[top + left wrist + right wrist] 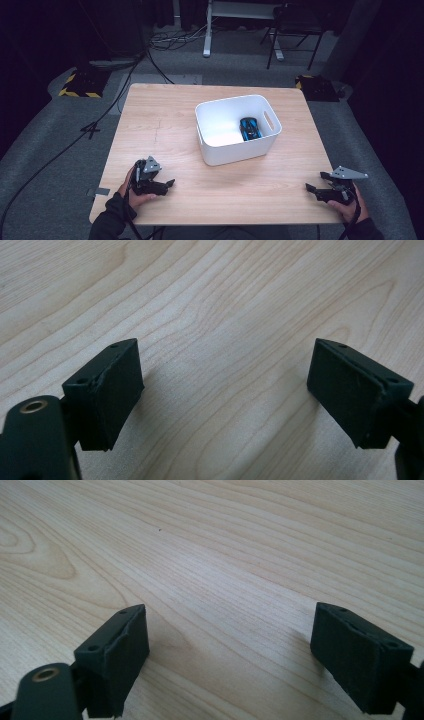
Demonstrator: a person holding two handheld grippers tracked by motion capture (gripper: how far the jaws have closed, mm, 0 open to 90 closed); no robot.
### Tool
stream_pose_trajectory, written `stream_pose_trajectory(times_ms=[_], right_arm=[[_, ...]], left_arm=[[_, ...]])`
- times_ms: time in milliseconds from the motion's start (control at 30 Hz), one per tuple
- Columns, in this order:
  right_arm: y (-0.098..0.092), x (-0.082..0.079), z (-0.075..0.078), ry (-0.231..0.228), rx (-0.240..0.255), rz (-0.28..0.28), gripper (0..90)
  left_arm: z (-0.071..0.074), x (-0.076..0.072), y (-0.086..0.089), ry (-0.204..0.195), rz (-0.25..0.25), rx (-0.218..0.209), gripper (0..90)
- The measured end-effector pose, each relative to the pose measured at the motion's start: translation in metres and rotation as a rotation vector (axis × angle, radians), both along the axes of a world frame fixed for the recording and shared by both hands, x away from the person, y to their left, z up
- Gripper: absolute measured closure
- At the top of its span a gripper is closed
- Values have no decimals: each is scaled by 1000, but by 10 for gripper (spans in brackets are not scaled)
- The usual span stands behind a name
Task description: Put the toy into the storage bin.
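A white plastic bin [220, 147] with handle cut-outs stands on the wooden table [165, 120], a little right of the middle. Inside it, against the right wall, lies a blue and black toy car [249, 128]. My left gripper [167, 184] rests low at the table's front left, held by a hand, jaws wide apart over bare wood [225, 385]. My right gripper [315, 185] rests at the front right corner, also open, with only wood grain between its jaws [230, 645]. Both grippers are well away from the bin.
Beyond the table lie grey floor, black cables [60, 150], a yellow and black striped base [80, 85] at the left, another [312, 85] at the right, and a chair and desk legs [272, 47] at the back.
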State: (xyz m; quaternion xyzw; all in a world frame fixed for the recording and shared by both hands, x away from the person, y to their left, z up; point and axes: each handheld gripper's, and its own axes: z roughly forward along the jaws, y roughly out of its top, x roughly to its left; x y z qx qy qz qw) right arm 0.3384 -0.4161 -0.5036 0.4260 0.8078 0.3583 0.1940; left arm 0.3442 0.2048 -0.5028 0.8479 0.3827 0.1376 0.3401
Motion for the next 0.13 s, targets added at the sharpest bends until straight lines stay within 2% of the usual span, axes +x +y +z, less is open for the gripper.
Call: stream_pose_trajectory(times_ms=[133], right_arm=[[0,0,0,0,0,0,159]], left_arm=[[0,0,0,1,0,0,150]])
